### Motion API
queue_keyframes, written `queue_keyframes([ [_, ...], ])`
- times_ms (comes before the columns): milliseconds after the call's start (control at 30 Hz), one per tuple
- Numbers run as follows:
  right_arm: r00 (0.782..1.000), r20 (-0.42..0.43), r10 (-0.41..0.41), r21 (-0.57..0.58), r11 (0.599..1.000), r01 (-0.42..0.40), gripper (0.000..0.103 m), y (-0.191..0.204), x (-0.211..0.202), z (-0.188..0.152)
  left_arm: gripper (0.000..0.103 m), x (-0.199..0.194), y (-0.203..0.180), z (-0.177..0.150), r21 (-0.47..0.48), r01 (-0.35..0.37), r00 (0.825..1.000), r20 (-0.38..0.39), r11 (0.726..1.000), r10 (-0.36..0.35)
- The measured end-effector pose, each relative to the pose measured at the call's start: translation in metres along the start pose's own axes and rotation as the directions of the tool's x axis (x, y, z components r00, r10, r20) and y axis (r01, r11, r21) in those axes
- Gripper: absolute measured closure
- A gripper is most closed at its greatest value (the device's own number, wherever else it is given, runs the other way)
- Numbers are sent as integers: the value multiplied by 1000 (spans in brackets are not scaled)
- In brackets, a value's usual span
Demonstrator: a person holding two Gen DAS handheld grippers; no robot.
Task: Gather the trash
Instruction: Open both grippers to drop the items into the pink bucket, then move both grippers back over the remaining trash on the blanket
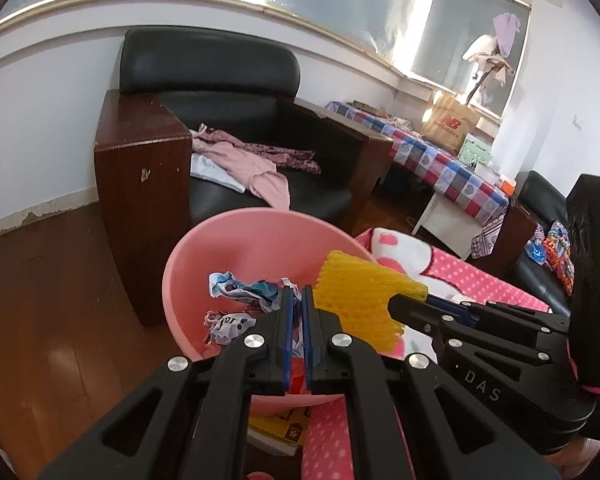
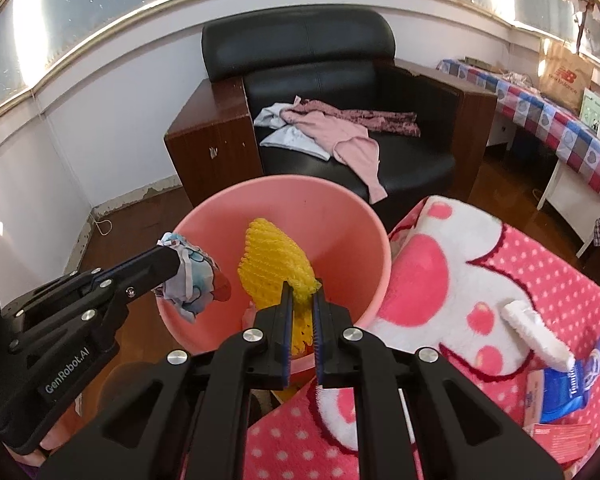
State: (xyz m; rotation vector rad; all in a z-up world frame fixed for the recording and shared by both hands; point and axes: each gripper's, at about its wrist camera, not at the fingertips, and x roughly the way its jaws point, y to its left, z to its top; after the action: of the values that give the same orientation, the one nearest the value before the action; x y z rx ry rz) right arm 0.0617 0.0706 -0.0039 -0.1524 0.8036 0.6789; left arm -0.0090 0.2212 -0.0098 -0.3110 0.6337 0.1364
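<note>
A pink plastic bin (image 1: 236, 236) (image 2: 340, 216) stands beside the pink blanket. My left gripper (image 1: 296, 300) (image 2: 180, 264) is shut on a crumpled blue-and-white wrapper (image 1: 244, 288) (image 2: 192, 276) and holds it over the bin's left side. My right gripper (image 2: 302, 300) (image 1: 396, 304) is shut on a yellow foam net sleeve (image 2: 272, 260) (image 1: 356, 300) and holds it inside the bin's mouth. More crumpled paper (image 1: 228, 324) lies in the bin.
A pink dotted blanket (image 2: 540, 280) carries a white foam piece (image 2: 536, 328), a blue packet (image 2: 572, 384) and a red packet (image 2: 556, 440). A black armchair (image 2: 340, 80) with clothes (image 2: 340, 128) stands behind the bin. A checked-cloth table (image 2: 560, 120) is at right.
</note>
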Motion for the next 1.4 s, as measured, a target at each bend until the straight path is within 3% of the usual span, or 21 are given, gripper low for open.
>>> queue_keyframes([
  [467,998,-61,9,33,999,-7,92,-2,23,1,99,19,6,-10,-7,-28,998,-58,1000,28],
  [633,998,-61,21,55,998,-18,74,-4,24,-1,98,20,7,-13,-17,-39,997,-65,999,38],
  [733,998,-58,16,47,999,-14,74,-4,22,-1,97,19,9,-13,-24,-42,997,-67,999,40],
  [833,999,-41,10,33,999,-9,73,-3,17,-1,88,16,10,-13,-34,-38,997,-61,999,36],
  [933,1000,-28,11,34,999,-10,73,-3,12,-1,64,11,12,-11,-55,-34,998,-47,998,32],
  [1400,1000,-3,1,77,997,-1,73,-22,-14,-16,63,-13,-7,-7,-46,8,1000,-12,999,-9],
])
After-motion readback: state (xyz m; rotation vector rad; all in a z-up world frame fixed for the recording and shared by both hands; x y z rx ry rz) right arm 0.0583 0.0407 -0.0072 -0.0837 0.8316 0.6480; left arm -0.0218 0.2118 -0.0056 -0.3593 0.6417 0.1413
